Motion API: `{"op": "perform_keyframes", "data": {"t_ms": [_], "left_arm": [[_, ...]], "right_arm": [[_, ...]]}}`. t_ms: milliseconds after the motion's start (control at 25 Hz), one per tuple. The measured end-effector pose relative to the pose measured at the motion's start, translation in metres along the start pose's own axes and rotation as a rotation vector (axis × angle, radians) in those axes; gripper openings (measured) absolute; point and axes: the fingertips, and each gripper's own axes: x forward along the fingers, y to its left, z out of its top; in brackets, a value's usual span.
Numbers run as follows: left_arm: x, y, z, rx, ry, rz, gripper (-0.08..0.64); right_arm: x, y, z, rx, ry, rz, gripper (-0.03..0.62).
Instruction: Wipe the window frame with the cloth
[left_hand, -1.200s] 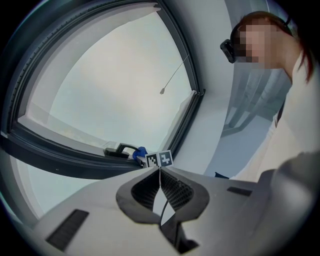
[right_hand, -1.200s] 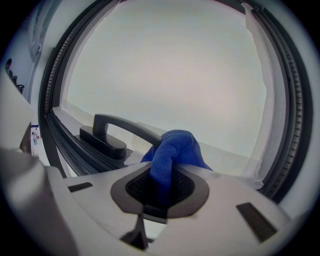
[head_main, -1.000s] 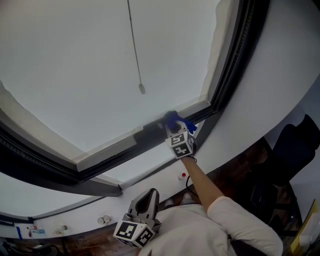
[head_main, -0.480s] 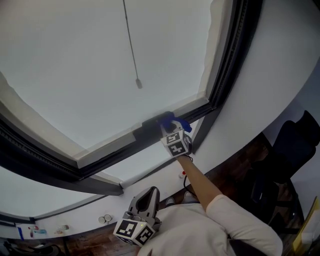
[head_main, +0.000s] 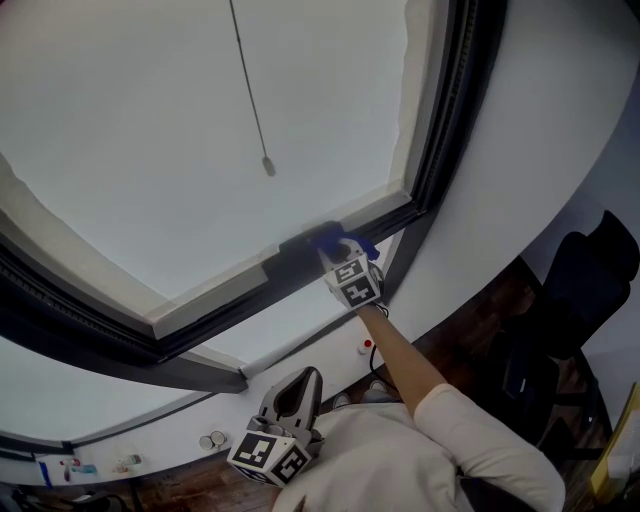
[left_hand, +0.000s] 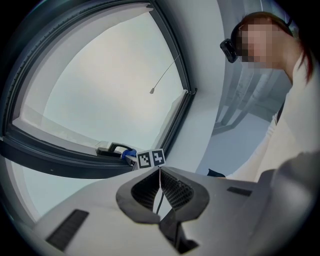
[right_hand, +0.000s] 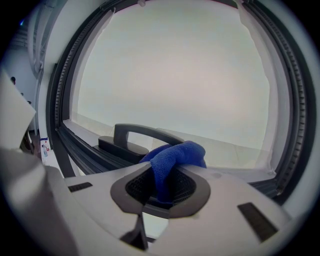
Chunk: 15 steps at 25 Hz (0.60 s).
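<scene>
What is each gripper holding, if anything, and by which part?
The right gripper pinches the blue cloth by a bunched fold; the rest bulges beyond its jaws. The left gripper is shut on nothing.

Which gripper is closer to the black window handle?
Right. The right gripper, shut on the blue cloth, is right beside the black window handle. The left gripper, shut and empty, hangs low, well away from it.

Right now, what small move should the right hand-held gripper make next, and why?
Probably slide the right hand-held gripper a little left, around the base of the black window handle: its blue microfibre cloth lies on the dark grey window frame beside it.
</scene>
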Motion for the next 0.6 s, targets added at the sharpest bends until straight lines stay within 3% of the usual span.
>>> {"op": "perform_keyframes", "data": {"t_ms": [280, 440, 600], "left_arm": [[0.005, 0.002, -0.002, -0.014, 0.009, 0.007, 0.011], [0.012, 0.005, -0.008, -0.010, 0.034, 0.026, 0.011], [0.025, 0.002, -0.012, -0.019, 0.053, 0.039, 0.011]], "right_arm": [[-0.018, -0.011, -0.003, -0.059, 0.011, 0.004, 0.052], [-0.056, -0.050, -0.010, -0.002, -0.097, -0.076, 0.052], [-0.098, -0.114, -0.036, 0.020, -0.076, -0.224, 0.052]]}}
